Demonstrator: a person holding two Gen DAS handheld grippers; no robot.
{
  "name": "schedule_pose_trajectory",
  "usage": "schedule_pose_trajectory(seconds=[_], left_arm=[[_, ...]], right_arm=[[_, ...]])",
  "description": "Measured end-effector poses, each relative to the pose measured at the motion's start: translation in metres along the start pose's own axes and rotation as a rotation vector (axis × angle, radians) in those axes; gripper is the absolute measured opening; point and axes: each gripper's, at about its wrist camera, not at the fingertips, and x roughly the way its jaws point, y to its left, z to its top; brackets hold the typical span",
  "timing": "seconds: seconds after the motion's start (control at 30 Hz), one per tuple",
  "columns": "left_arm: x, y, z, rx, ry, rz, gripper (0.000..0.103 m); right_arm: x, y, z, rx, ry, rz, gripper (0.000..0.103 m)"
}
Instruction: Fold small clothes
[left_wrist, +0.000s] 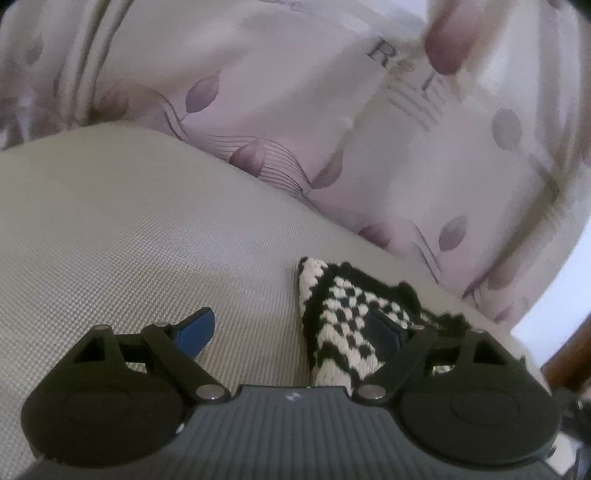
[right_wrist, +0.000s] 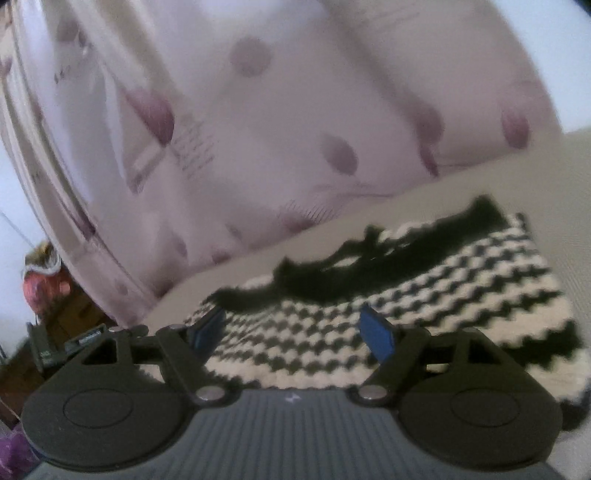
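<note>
On the grey woven mattress (left_wrist: 129, 229), the black-and-white checked knitted garment (right_wrist: 424, 288) is lain flat beneath both spread hand-held grippers, left (left_wrist: 291, 332) and right (right_wrist: 295, 328), so an edge apparently remains to be pinched and folded.

Setting: a home, most likely a bedroom or living room. Evidence:
- Curtain (left_wrist: 258, 92), pale pink with purple leaf print, curved line pattern and printed lettering, hanging in folds behind the work surface.
- Work surface (left_wrist: 129, 221), covered in beige woven fabric; whether bed, sofa or cushion cannot be told.
- Knitted black-and-white garment (right_wrist: 424, 288) lying on that surface.
- Brown wooden furniture (right_wrist: 70, 314) at the far left, with a blurred red and pink object (right_wrist: 40, 284) on it.
</note>
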Motion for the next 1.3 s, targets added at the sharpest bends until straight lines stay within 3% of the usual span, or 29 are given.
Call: schedule_pose_trajectory(seconds=[0.27, 0.53, 0.97, 1.3], left_arm=[[-0.010, -0.028, -0.009, 0.190, -0.024, 0.038, 0.082], [-0.013, -0.056, -0.016, 0.354, -0.052, 0.077, 0.082], [-0.009, -0.064, -0.015, 0.399, -0.052, 0.108, 0.083], [-0.003, -0.066, -0.011, 0.435, -0.051, 0.145, 0.093]], right_arm=[[0.052, 0.030, -0.027, -0.168, 0.081, -0.148, 0.080], [0.054, 0.037, -0.039, -0.244, 0.066, -0.188, 0.081], [0.059, 0.049, -0.043, -0.315, 0.088, -0.220, 0.088], [0.061, 0.054, -0.045, -0.355, 0.103, -0.216, 0.099]])
